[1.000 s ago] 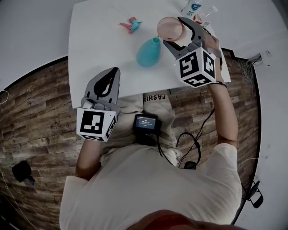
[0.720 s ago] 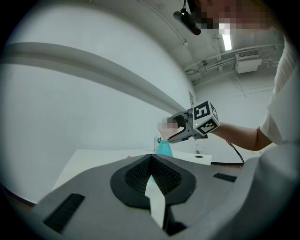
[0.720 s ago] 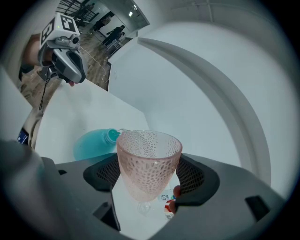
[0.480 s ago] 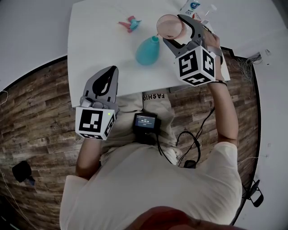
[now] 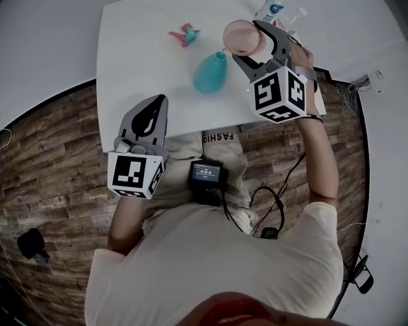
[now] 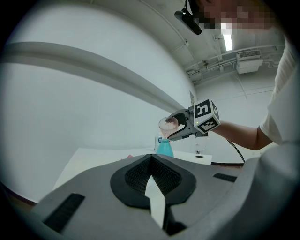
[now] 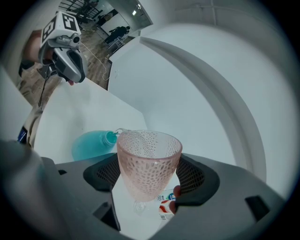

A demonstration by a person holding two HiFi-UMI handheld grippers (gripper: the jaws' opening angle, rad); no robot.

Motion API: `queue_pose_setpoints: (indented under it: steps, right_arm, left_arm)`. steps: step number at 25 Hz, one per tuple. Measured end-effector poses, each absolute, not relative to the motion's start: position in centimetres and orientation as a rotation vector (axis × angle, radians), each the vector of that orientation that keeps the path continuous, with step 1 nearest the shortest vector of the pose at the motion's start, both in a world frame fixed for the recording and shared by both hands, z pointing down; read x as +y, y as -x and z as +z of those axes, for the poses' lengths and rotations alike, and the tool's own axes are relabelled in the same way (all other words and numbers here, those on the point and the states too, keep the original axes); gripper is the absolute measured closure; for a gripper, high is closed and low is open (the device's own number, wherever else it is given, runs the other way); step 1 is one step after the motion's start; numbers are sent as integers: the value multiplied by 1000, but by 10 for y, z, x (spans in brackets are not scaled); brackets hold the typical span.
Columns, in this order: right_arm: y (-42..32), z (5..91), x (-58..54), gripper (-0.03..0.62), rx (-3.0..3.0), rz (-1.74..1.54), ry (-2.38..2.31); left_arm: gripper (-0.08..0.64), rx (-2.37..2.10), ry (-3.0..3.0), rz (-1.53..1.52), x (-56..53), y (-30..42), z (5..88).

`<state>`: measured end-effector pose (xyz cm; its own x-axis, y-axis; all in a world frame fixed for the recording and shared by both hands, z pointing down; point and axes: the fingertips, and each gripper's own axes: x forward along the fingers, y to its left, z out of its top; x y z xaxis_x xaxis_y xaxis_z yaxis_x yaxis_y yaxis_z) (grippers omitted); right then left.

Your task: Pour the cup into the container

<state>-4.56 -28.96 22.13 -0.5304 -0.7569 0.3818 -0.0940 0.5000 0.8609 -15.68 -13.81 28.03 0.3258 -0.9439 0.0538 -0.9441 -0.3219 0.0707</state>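
Right now I am gripping the pink cup in my right claw, the pads pressing on both sides of its dimpled bowl. My right gripper view is showing what the others are not: the glass is pebbled all over, a short stem is hanging below the bowl, and a thin clear thread is running from the rim toward the mouth of the teal container. From the head view I am only seeing the cup tipped on its side above the white surface, just beside the container's neck.

My left gripper view is giving the side look. There the cup is sitting in the air, leaning down over the container's opening and not touching it, while the container is standing upright on the surface.

My left claw is resting closed, tips together with nothing between them, well apart from the pouring. In the head view its tips are hovering over the near edge of the surface.

Farther back, a small pink and blue object is lying on the surface, and a blue-labelled package is standing behind my right claw.
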Motion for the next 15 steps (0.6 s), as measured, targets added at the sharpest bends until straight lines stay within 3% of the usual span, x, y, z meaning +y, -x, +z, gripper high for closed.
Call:
queue_pose_setpoints:
  steps: [15]
  right_arm:
    - [44,216,-290,224,-1919,-1088,-721]
  left_arm:
    - [548,-1790,-2481,5,-134,161,279]
